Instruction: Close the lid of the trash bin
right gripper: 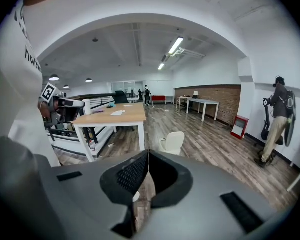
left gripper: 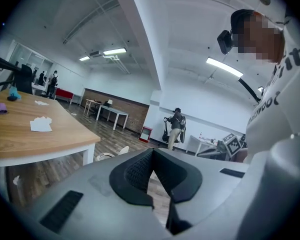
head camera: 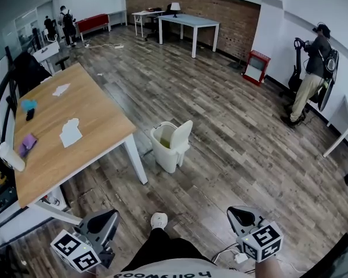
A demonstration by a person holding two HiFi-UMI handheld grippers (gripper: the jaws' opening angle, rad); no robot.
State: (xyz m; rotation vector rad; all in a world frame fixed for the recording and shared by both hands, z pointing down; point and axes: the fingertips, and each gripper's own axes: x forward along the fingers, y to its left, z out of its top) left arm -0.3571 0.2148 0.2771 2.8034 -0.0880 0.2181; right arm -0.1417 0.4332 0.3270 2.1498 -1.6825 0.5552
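The white trash bin (head camera: 165, 148) stands on the wooden floor beside the table's leg, its lid (head camera: 182, 134) raised upright at the right side. Inside it shows a yellowish liner. Both grippers are held low, well short of the bin and apart from it. My left gripper (head camera: 106, 216) is at the bottom left, my right gripper (head camera: 241, 215) at the bottom right. In the left gripper view the jaws meet at their tips (left gripper: 152, 152), and the bin (left gripper: 111, 155) peeks above them. My right gripper (right gripper: 148, 154) is shut too, with the bin (right gripper: 172, 143) just beyond it.
A wooden table (head camera: 98, 135) with paper sheets (head camera: 70, 133) and a purple cloth (head camera: 28, 143) stands left of the bin. My shoe (head camera: 159, 219) is on the floor between the grippers. A person (head camera: 311, 74) stands by the right wall, near a red box (head camera: 257, 67).
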